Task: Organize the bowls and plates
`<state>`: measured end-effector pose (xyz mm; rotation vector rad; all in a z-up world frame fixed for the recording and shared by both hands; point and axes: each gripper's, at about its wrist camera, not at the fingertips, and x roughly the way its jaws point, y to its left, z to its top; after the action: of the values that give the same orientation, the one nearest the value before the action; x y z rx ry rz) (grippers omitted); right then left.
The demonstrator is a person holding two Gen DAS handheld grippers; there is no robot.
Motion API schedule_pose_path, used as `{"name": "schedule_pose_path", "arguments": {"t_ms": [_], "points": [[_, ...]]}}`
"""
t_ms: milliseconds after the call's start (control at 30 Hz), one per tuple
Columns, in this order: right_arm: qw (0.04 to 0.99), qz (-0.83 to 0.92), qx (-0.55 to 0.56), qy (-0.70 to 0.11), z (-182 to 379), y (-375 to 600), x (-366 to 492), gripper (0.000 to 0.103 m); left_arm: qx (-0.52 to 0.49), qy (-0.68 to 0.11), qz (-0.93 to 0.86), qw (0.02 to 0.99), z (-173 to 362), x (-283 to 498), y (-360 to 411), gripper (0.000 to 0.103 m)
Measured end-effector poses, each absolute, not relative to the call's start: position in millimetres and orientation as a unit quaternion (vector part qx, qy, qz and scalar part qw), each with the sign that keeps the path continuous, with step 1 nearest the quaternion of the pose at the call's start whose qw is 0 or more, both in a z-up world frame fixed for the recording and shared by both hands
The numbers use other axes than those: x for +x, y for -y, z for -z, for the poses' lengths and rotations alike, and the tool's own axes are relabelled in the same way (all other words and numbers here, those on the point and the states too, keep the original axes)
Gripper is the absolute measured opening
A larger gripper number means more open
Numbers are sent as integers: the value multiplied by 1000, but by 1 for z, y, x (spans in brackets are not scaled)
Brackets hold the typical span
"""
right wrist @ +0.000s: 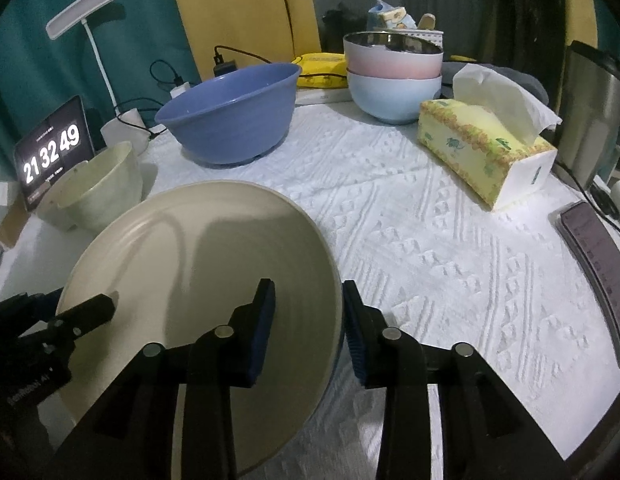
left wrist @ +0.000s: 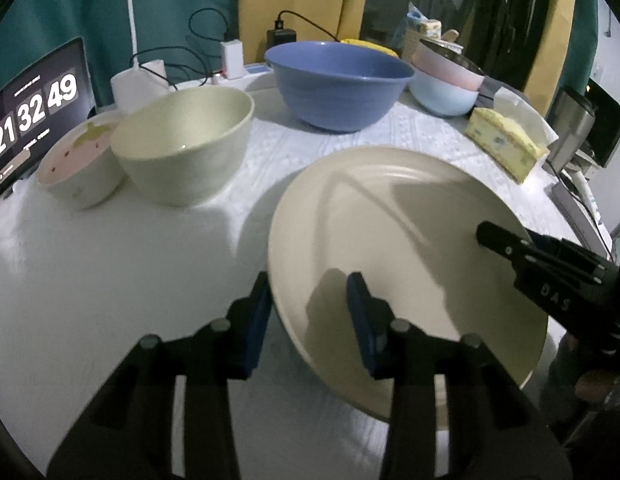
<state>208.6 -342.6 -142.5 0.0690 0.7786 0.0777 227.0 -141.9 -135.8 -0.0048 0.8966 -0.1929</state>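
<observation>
Cream plate (left wrist: 393, 248), tilted just above the white-clothed bench (left wrist: 110, 264), near the green bowl (left wrist: 186, 144) and blue bowl (left wrist: 337, 84). Straddled at its left rim by the left tool (left wrist: 310, 312), at its right rim by the right tool (right wrist: 308, 320). Actual pinch by either tool: cannot tell.
</observation>
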Motion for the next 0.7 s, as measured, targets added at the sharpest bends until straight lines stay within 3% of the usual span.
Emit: {"name": "schedule_pose_path", "arguments": {"t_ms": [700], "points": [[925,-48,11,-376,129,296,184,33,-35,-417,74,905,127,196,89,39]]}}
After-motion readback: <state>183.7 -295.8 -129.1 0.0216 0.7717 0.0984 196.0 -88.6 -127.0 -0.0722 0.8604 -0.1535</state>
